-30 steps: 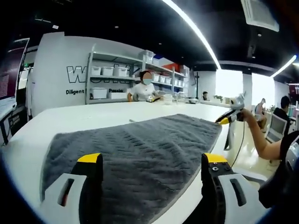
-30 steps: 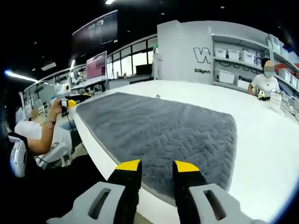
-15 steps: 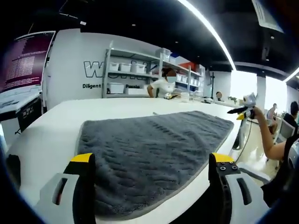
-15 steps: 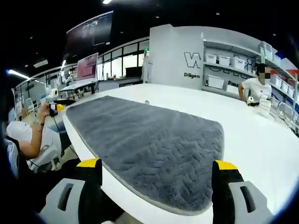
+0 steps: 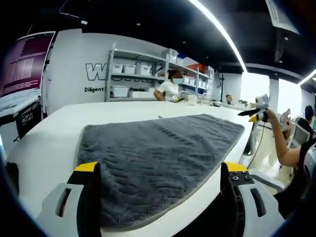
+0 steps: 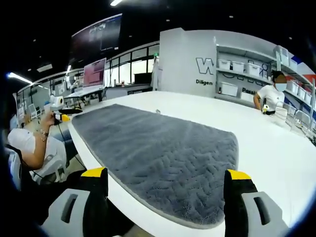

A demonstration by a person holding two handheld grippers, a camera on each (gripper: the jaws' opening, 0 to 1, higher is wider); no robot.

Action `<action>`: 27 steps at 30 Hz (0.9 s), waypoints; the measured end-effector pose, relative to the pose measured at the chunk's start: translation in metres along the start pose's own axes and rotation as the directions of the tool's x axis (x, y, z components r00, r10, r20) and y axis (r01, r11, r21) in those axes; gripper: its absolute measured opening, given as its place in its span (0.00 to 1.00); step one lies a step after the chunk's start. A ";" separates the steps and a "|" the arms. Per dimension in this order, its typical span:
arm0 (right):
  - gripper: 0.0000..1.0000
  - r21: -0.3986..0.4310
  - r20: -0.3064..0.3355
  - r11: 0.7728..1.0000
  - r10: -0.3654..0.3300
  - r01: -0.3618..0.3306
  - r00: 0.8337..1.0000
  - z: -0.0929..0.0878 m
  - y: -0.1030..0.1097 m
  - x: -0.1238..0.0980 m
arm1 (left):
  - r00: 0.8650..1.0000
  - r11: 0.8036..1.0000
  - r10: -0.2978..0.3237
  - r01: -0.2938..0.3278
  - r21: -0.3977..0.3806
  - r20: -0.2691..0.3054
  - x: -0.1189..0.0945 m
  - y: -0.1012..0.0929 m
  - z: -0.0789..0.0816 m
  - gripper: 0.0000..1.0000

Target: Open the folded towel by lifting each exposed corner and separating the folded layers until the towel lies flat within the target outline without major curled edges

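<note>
Nearest, left tongs (image 5: 160, 170) spread wide, yellow-tipped jaws straddling the towel's (image 5: 158, 153) near edge, gripping nothing. Right tongs (image 6: 168, 175) likewise wide apart at the towel's (image 6: 158, 153) near corner, holding nothing. Grey, ribbed towel spread flat on the white table (image 5: 49, 133), one long edge running along the table's rim. Beyond the towel, bare tabletop. Off the table's far side, a seated person (image 5: 170, 89) before shelves (image 5: 128, 74) stacked with white bins. Beside the table's edge, a person's arm (image 5: 279, 143).
</note>
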State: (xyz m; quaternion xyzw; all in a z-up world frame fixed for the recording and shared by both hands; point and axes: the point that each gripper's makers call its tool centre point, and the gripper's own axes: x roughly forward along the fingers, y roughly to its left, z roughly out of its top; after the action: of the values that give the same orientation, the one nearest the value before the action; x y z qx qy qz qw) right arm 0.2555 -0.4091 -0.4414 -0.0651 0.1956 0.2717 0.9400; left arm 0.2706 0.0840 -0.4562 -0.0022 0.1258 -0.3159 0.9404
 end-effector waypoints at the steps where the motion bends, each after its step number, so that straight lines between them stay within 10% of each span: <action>1: 0.99 0.001 0.002 1.000 0.000 0.000 1.000 0.000 0.000 0.000 | 1.000 1.000 0.001 -0.001 0.000 0.003 0.000 0.000 0.000 0.99; 27: 0.99 0.004 0.002 1.000 0.000 0.000 1.000 -0.001 -0.001 -0.002 | 1.000 1.000 0.000 0.000 0.001 0.005 -0.002 -0.003 0.000 0.99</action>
State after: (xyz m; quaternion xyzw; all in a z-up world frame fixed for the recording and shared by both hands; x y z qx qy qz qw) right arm 0.2539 -0.4114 -0.4416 -0.0632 0.1952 0.2714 0.9404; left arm 0.2674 0.0824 -0.4559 -0.0024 0.1232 -0.3158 0.9408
